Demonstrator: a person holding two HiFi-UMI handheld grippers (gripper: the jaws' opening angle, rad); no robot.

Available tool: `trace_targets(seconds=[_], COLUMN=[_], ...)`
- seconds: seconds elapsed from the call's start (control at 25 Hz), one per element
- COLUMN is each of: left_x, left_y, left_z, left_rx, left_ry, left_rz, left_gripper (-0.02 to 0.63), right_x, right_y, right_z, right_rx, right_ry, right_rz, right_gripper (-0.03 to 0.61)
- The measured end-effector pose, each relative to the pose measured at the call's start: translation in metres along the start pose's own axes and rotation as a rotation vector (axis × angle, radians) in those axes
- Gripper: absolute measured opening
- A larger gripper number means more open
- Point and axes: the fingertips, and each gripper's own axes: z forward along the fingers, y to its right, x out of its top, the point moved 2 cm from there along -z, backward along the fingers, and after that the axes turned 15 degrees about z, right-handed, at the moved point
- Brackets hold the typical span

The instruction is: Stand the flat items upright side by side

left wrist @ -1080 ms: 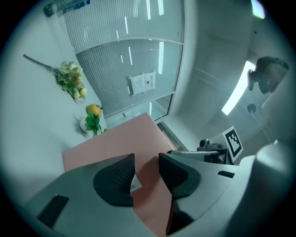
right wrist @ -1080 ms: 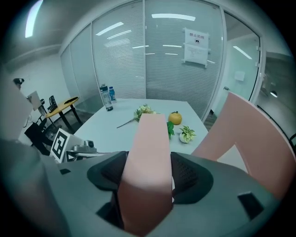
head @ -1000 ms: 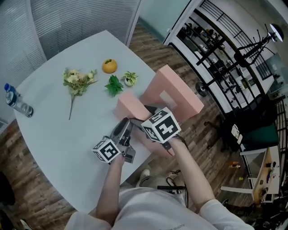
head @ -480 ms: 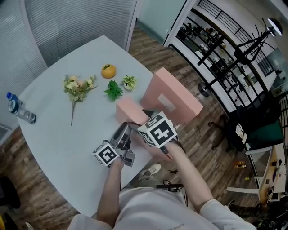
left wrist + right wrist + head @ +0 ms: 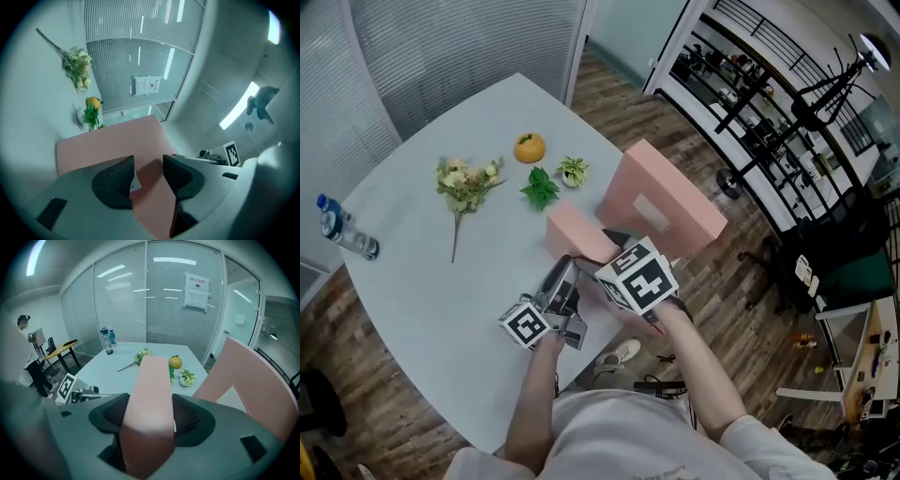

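The held pink slab (image 5: 574, 230) sat on edge near the bench's (image 5: 412, 281) right edge, just beside the standing pink slab (image 5: 661, 202), which was already upright there. By my judgement the task was well past halfway: one slab stood, and the other still had to be settled alongside it and let go. The right tongs (image 5: 149, 416) were clamped across its thickness. The left tongs (image 5: 149, 171) had just been opening and sat loose about its corner. Only the head view showed both slabs together, with the flowers (image 5: 464, 183) and orange (image 5: 529, 147) toward the far edge. Only the gripper views showed the pads.
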Motion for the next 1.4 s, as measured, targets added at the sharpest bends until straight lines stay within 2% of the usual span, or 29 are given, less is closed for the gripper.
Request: trace_targets(seconds=[0.2, 0.44, 0.6, 0.8, 0.92, 1.16, 1.32, 1.4], left_x=[0.003, 0.016, 0.026, 0.029, 0.031, 0.031, 0.027, 0.026], left_y=[0.005, 0.01, 0.018, 0.019, 0.017, 0.02, 0.019, 0.018], left_z=[0.003, 0.012, 0.013, 0.012, 0.015, 0.014, 0.015, 0.015], left_rx=[-0.022, -0.047, -0.06, -0.044, -0.036, -0.016, 0.017, 0.022], left_ry=[0.013, 0.067, 0.131, 0.147, 0.152, 0.136, 0.091, 0.078], left_rz=[-0.016, -0.031, -0.055, -0.046, -0.027, 0.026, 0.09, 0.11], left_gripper=[0.179, 0.173, 0.169, 0.16, 0.126, 0.126, 0.166, 0.166], right_x=[0.001, 0.011, 0.019, 0.021, 0.025, 0.025, 0.024, 0.023], right_y=[0.001, 0.003, 0.001, 0.0, 0.001, 0.001, 0.003, 0.004], right_z=[-0.008, -0.017, -0.024, -0.03, -0.032, -0.037, -0.038, -0.038], right_rx=[-0.011, -0.026, 0.002, 0.015, 0.026, 0.045, 0.055, 0.059], right_ry=[0.027, 0.093, 0.14, 0.178, 0.201, 0.22, 0.229, 0.233], right_rz=[0.007, 0.001, -0.018, -0.022, -0.022, -0.019, -0.017, -0.014], right_gripper=[0.31, 0.308, 0.308, 0.308, 0.308, 0.308, 0.308, 0.308])
